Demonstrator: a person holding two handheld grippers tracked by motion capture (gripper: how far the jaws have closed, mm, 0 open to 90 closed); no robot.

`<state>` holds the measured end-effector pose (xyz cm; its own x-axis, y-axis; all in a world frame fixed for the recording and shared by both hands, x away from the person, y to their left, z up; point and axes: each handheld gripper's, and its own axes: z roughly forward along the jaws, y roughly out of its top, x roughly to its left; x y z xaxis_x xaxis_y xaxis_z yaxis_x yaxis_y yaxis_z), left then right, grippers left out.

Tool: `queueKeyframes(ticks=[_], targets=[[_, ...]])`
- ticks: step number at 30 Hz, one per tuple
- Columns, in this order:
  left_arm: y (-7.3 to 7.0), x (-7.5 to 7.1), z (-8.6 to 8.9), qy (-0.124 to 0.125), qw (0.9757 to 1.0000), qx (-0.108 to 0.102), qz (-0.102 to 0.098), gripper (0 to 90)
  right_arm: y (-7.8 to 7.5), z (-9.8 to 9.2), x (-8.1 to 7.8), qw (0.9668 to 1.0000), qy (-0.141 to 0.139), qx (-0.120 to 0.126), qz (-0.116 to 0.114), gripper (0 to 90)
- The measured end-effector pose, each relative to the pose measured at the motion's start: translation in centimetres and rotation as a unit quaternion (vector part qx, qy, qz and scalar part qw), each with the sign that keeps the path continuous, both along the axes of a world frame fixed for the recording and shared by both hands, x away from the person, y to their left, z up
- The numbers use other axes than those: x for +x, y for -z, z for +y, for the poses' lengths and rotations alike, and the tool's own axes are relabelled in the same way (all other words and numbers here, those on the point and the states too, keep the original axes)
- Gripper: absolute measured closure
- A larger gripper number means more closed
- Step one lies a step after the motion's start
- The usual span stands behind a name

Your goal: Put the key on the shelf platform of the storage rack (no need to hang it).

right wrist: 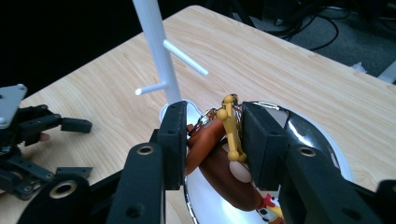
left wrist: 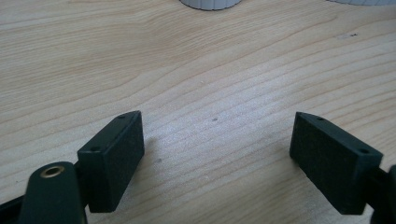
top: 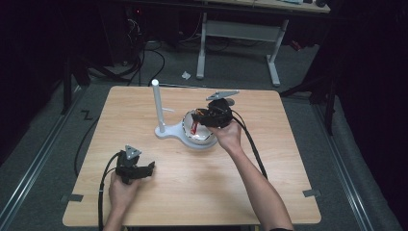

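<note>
keychain (right wrist: 219,154) sat clamped between the pads of the right tool (right wrist: 212,142), directly over the shiny bowl (right wrist: 322,140), so the relation that mattered was down, not across: the bowl's hollow lay straight beneath the held thing. in the high view the right tool (top: 204,118) stood at the bowl's (top: 202,139) twelve o'clock edge, and the white peg stand (top: 158,108) rose at about nine o'clock from it, just beside the bowl. the keychain's long axis ran roughly upright in the right gripper view, tilted a little, its lower end hanging toward the bowl's bottom. it looked like a brown-orange sausage-shaped charm with a yellow bone-like piece (right wrist: 231,128) across the front and a small ring near the top; a red and white bit showed below, too blurred to name. the left tool (top: 142,171) rested far off at seven o'clock on the counter (top: 192,192), jaws wide apart with nothing between them, so the right hand (top: 228,134) was plainly the nearer.
</note>
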<state>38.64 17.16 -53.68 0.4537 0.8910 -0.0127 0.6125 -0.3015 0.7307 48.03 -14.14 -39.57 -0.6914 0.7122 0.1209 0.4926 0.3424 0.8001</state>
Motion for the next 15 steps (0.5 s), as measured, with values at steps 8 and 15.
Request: queueKeyframes(ticks=[8, 15], targets=[[0.0, 0.0, 0.0, 0.000, 1.0000, -0.001, 0.000, 18.0, 1.7, -0.2, 0.5, 0.9998, 0.017, 0.001, 0.008, 62.9], [0.0, 0.0, 0.0, 0.000, 1.0000, 0.000, 0.000, 18.0, 2.2, -0.2, 0.6, 0.9995, 0.026, -0.018, -0.002, 62.5]])
